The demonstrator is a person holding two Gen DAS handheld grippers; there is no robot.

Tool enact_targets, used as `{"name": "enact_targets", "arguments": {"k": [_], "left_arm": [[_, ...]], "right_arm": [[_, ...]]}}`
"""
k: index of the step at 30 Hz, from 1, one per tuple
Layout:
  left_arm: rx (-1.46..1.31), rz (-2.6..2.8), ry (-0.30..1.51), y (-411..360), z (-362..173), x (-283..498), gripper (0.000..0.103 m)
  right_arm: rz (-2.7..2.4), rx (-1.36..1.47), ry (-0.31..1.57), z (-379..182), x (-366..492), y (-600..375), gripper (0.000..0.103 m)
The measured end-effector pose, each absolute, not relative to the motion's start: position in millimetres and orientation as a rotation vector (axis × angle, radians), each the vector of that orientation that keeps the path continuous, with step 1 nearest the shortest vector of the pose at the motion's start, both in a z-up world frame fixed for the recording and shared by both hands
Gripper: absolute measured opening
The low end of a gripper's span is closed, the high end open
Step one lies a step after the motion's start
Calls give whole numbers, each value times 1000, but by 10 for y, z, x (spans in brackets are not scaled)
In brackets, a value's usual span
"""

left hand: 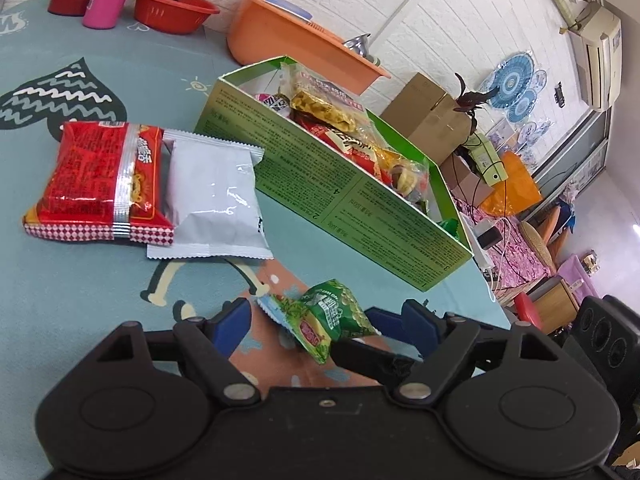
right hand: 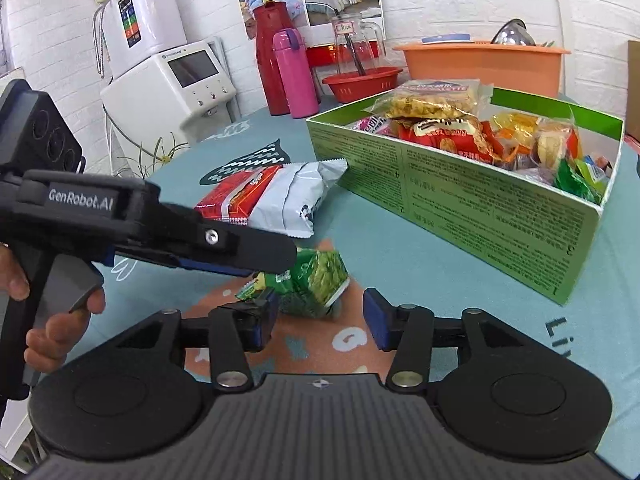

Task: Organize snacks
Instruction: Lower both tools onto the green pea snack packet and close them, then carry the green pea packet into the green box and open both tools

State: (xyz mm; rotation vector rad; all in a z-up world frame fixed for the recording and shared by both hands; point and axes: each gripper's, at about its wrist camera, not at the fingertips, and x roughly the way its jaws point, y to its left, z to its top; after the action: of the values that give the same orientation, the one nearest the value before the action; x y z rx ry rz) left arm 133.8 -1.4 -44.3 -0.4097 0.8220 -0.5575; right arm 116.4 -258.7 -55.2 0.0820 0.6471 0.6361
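A small green crinkled snack packet [left hand: 320, 320] lies on the teal tablecloth [left hand: 100, 280], framed by both wide-open, empty grippers, left [left hand: 324, 320] and right [right hand: 320, 318]. Beyond it, a red noodle pack [left hand: 96, 180] and white pouch [left hand: 212, 196] are seen beside a full green cardboard box [left hand: 320, 188].

Left gripper [left hand: 320, 324] is wide open around a small green snack packet [left hand: 320, 316] on the table mat [left hand: 100, 280]. Further back, a red packet [left hand: 96, 176] overlaps a white one [left hand: 212, 200] beside the stuffed green box [left hand: 320, 184].
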Motion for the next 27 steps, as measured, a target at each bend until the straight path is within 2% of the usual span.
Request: {"name": "enact_targets", "arguments": {"k": [1,3,4,5,7,18,27], "left_arm": [[-414,-562,826,-15,-459,1348,91],[-434,-581,848,-18,-516,1383,40],[-449,-581,854,-11,-551,1394,37],[-453,-570,858,-6,-574,1399,35],[-468,-564,848,17,-586,1375,33],[-421,-616,749,-156,-215,1284,32],[-356,-715,666,-618,188,1583,32]], "right_arm": [[640,79,642,-552,1181,-2573,81],[655,78,636,-562,1209,-2553,77],[668,74,645,-574,1215,-2536,61],[666,65,652,-589,1208,-2516,52],[649,41,643,-603,1170,-2495,44],[589,40,533,-318,1014,-2677,41],[480,65,410,-11,1187,-3049,41]]}}
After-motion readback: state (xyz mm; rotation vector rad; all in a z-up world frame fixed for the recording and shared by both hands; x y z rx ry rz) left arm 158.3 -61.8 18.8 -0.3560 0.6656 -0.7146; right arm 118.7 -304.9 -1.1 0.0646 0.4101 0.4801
